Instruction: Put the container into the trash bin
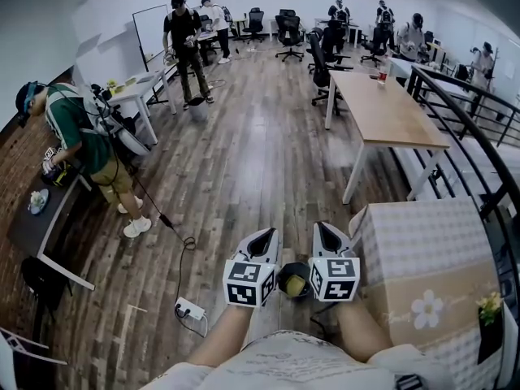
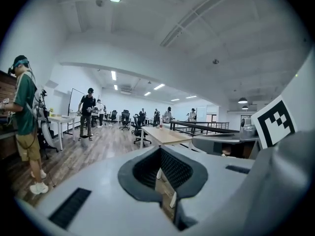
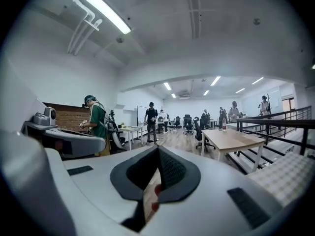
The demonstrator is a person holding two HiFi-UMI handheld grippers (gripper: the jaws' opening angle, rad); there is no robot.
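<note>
Looking steeply down, the head view alone shows the black trash bin point(image 1: 283, 273) on the wooden floor point(image 1: 260, 153), near a cloth-covered table point(image 1: 422, 250). The container point(image 1: 294, 283) lies inside the bin as a roundish yellow-green shape. Seen from above it is too small to tell its long axis or which way it points. The left gripper point(image 1: 262, 238) and right gripper point(image 1: 325, 232) are held side by side above the bin, which shows between them. Neither gripper view shows the bin or the container: both look out level across the room, over a long wooden table point(image 3: 231, 139) and a person in a green shirt point(image 3: 97, 124). In the left gripper view the jaws stand together with nothing between them, and the right gripper view shows the same of its own jaws.
</note>
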